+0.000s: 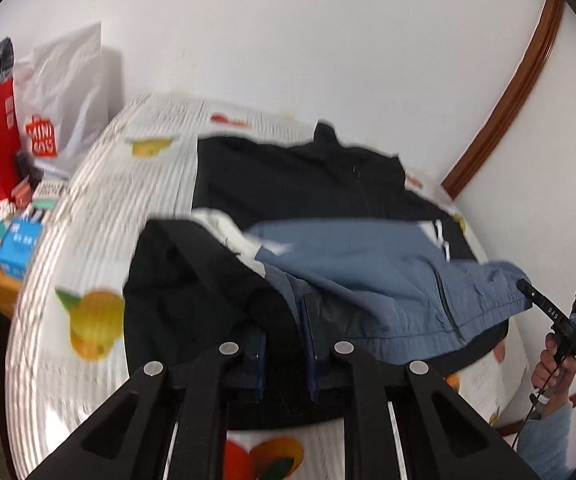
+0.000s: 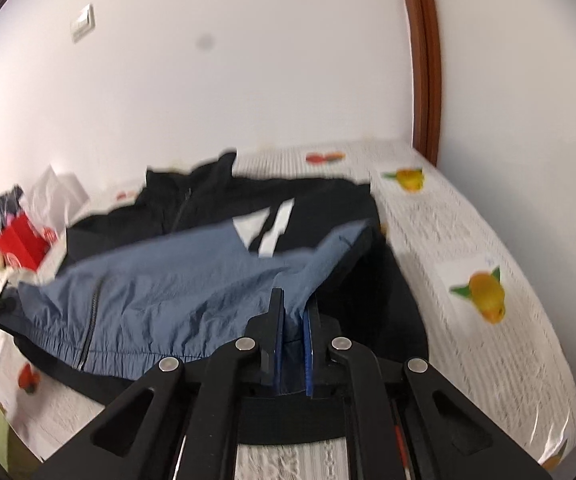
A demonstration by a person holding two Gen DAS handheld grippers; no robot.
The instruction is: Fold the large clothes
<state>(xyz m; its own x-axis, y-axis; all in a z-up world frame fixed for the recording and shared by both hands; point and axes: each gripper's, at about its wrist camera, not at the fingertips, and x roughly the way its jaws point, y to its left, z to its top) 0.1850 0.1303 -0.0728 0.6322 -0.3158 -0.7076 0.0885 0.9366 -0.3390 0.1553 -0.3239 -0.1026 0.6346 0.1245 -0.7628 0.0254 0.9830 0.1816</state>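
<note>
- My left gripper is pinched tight on the near hem of the jacket, and the blue lower panel is lifted off the table.
- My right gripper is clamped on the other hem corner; blue cloth is bunched between its pads.
- The jacket lies across the fruit-print table, its black collar at the far side by the wall and its hem raised between my two grips.
- The left view is smeared, so I think I've caught both layers, but I can't swear to it.
- Risk: slick fabric slips out if I pull unevenly.
- Risk: the sleeve on the left drags along and crumples under the fold.
</note>
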